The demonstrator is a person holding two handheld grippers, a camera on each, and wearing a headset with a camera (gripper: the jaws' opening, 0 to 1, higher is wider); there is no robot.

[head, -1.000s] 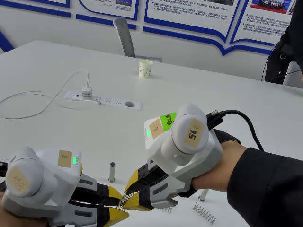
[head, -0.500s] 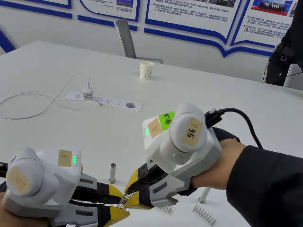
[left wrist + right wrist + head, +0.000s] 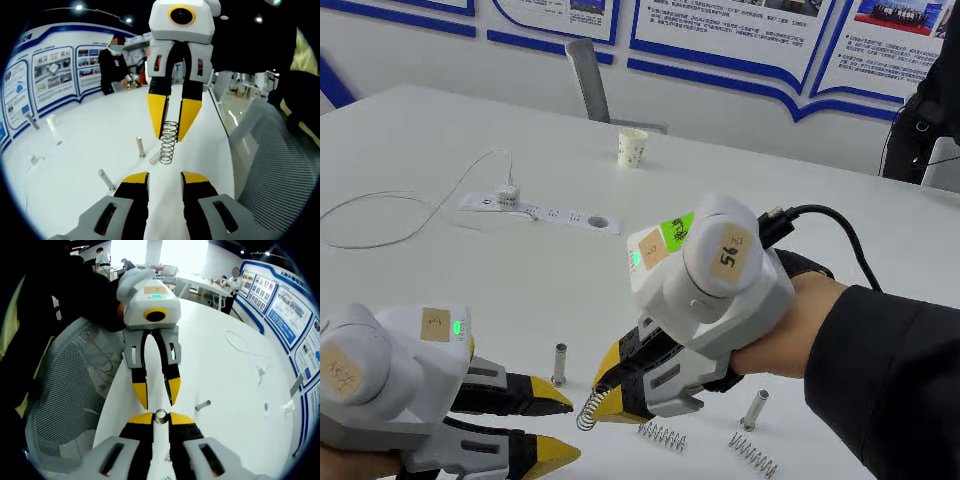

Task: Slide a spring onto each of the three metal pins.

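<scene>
The left gripper (image 3: 568, 424) has drawn back toward the person, and its jaws are now spread and empty. The right gripper (image 3: 603, 400) keeps one spring (image 3: 588, 410) pinched in its jaws, just above the desk (image 3: 470, 270). Slightly farther, the upright pin (image 3: 559, 363) stands bare, so I judge the threading is not yet done.

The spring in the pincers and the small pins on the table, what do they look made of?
The spring, held by the right gripper, looks like thin bare steel wire: grey, shiny coils with gaps. The upright pin and the lying pin look like smooth metal, probably steel, with a dull silver sheen; which alloy can't be told.
</scene>
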